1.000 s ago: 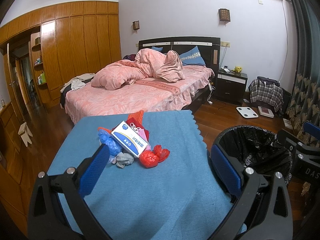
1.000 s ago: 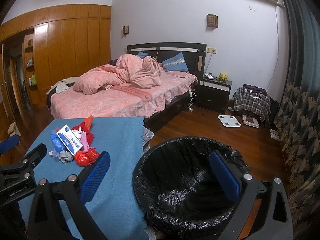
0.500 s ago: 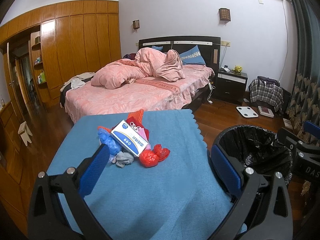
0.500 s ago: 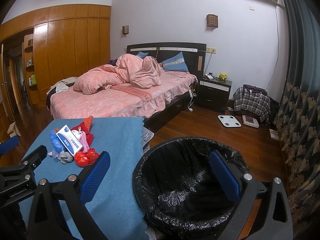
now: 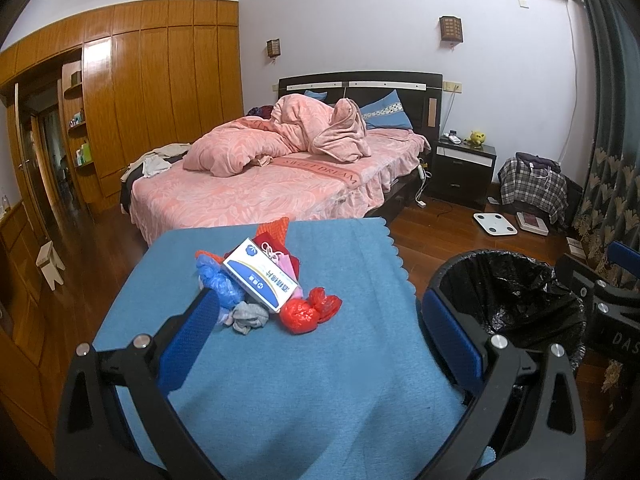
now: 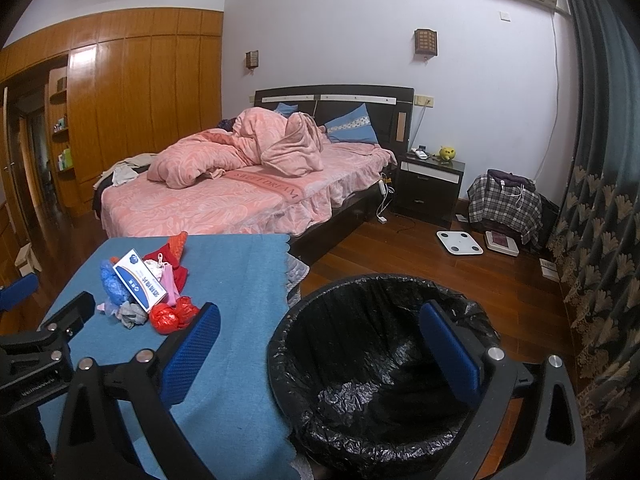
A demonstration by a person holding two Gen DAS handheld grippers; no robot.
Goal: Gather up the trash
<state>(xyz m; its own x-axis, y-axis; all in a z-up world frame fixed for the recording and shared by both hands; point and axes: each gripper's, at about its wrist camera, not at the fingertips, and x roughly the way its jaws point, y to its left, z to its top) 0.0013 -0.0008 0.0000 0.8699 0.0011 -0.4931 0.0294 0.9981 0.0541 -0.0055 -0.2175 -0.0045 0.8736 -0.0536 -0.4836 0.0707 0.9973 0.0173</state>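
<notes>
- Nearest, the left gripper (image 5: pixel 318 322) hangs over the blue table cloth (image 5: pixel 304 392), jaws spread wide, grasping nothing.
- Likewise released, the right gripper (image 6: pixel 320 336) hovers above the black-lined trash bin (image 6: pixel 384 364).
- Farther along the cloth lies the trash pile: white-and-blue box (image 5: pixel 261 278), red bag (image 5: pixel 310 310), blue bag (image 5: pixel 218 282), grey wad (image 5: pixel 249 317).
- Beyond stands the pink bed (image 5: pixel 272 188).

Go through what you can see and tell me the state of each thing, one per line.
left gripper: open, empty, above the blue cloth
right gripper: open, empty, by the bin
trash bin: open, black liner, no trash visible inside
white box: closed, lying on the trash pile
red bag: crumpled, on the blue cloth
pink duvet: rumpled, bed unmade
</notes>
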